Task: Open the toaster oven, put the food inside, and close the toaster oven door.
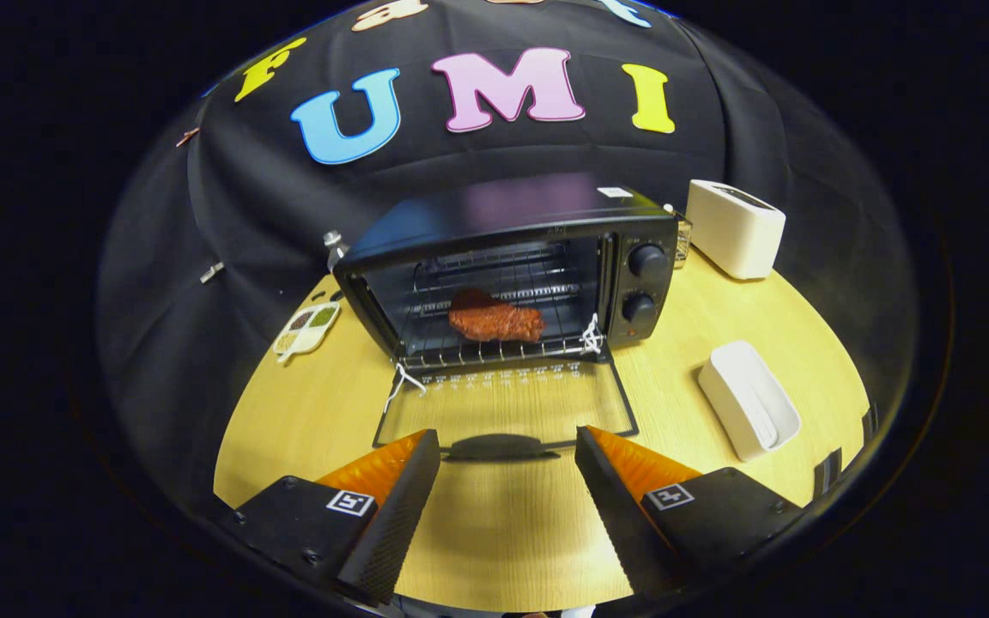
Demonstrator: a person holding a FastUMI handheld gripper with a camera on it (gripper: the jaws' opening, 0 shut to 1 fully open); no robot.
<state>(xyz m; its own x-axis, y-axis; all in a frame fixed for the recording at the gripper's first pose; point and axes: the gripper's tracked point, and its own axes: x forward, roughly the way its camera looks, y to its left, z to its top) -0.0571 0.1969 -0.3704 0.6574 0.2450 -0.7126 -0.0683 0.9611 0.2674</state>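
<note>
The gripper (507, 446) comprises two wedge-shaped fingers (391, 524), each tapering toward its tip and faced on the inner side with a finely dimpled, textured pad (623, 515). The outer flank of each finger is ribbed and translucent. Behind each finger sits a flat, angular mounting block fastened with small round screws — one square black-and-white fiducial marker (349, 502) is fixed on top of each block. The fingers stand apart, with nothing between them.

One toaster oven (512, 275), one steak (494, 319).
</note>
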